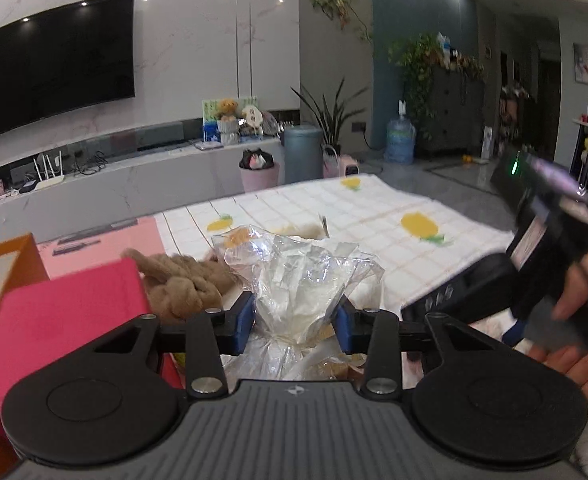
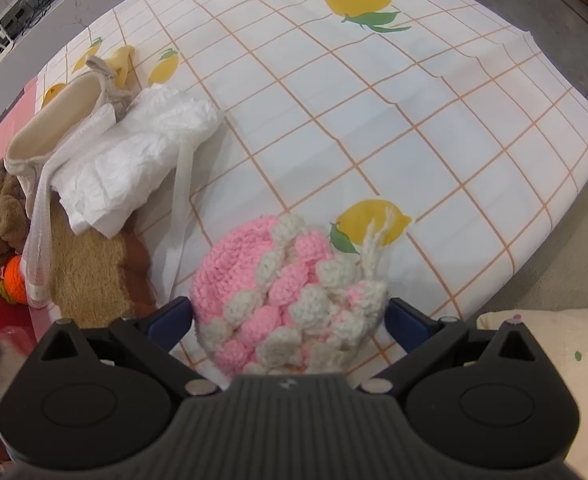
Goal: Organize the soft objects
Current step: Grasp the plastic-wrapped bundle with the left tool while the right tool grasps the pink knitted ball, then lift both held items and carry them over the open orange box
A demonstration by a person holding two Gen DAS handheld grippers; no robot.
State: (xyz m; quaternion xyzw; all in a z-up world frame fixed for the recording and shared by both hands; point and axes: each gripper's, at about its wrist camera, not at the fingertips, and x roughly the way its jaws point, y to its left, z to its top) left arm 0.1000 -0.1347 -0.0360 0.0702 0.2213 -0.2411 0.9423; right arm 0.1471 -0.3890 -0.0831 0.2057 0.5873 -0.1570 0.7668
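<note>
Left claw (image 1: pixel 294 322) has its blue pads spread apart w/ a crinkly clear plastic bag (image 1: pixel 298 280) between them, not squeezed; a brown plush toy (image 1: pixel 182 284) lies just left of it, a pink box (image 1: pixel 62 320) further left; right claw (image 2: pixel 288 322) is wide apart too, a pink & white crochet hat (image 2: pixel 286 300) sits between its fingers on the lemon-print cloth (image 2: pixel 374 120); white paper (image 2: pixel 134 152) & a cream pouch (image 2: pixel 62 120) lie ahead-left.
</note>
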